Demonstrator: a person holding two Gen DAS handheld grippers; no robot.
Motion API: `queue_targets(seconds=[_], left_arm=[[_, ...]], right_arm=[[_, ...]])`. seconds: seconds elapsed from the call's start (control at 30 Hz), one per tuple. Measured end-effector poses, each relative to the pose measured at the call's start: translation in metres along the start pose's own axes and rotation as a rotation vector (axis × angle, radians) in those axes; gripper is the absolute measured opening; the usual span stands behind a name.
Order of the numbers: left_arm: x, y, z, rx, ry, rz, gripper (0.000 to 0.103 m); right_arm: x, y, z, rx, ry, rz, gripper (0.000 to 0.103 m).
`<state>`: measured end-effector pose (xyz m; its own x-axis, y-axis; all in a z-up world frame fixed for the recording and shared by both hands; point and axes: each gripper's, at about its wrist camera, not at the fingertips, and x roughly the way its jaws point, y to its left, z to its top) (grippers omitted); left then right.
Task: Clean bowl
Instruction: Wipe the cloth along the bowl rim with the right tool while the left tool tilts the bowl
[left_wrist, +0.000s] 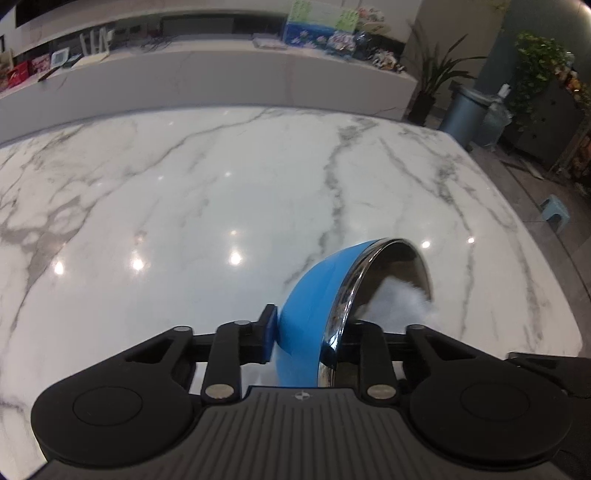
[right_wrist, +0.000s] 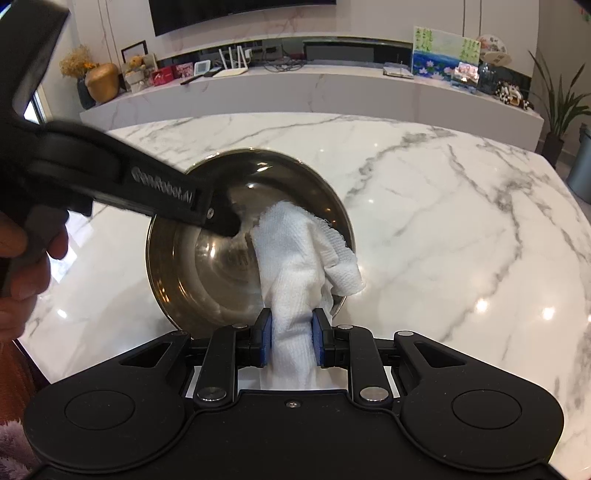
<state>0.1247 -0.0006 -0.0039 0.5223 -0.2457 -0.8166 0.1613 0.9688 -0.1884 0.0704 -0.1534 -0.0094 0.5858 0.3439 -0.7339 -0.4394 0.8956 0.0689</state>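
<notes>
A bowl (left_wrist: 314, 288), blue outside and steel inside, stands tilted on its side over the marble table. My left gripper (left_wrist: 310, 325) is shut on the bowl's wall: one blue pad presses the outside, and the other finger is hidden behind the rim. In the right wrist view the bowl's steel inside (right_wrist: 199, 280) faces me, and the left gripper (right_wrist: 221, 221) reaches in from the left. My right gripper (right_wrist: 291, 328) is shut on a white paper towel (right_wrist: 295, 258), which lies against the bowl's inner wall and over its right rim. The towel (left_wrist: 402, 302) also shows inside the bowl.
The white marble table (right_wrist: 461, 221) spreads ahead, and its right edge drops to the floor. Behind it a long ledge (right_wrist: 332, 88) carries pictures, boxes and a vase. A grey bin (left_wrist: 461, 110), plants and a small blue stool (left_wrist: 556, 214) stand at the right. A person's hand (right_wrist: 22, 258) holds the left gripper.
</notes>
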Motion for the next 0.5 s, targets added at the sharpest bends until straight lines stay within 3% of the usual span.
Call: queue_targets(seconds=[0.17,0.5], left_arm=[[0.009,0.017,-0.005,-0.117,0.091,-0.084,0.017],[0.017,0.011,-0.016,-0.147,0.219,-0.173,0.017]], right_arm=[[-0.008,0.001,0.006,-0.012,-0.013,0.007,0.02],[-0.011,0.007,0.016,-0.096,0.033,0.05,0.02]])
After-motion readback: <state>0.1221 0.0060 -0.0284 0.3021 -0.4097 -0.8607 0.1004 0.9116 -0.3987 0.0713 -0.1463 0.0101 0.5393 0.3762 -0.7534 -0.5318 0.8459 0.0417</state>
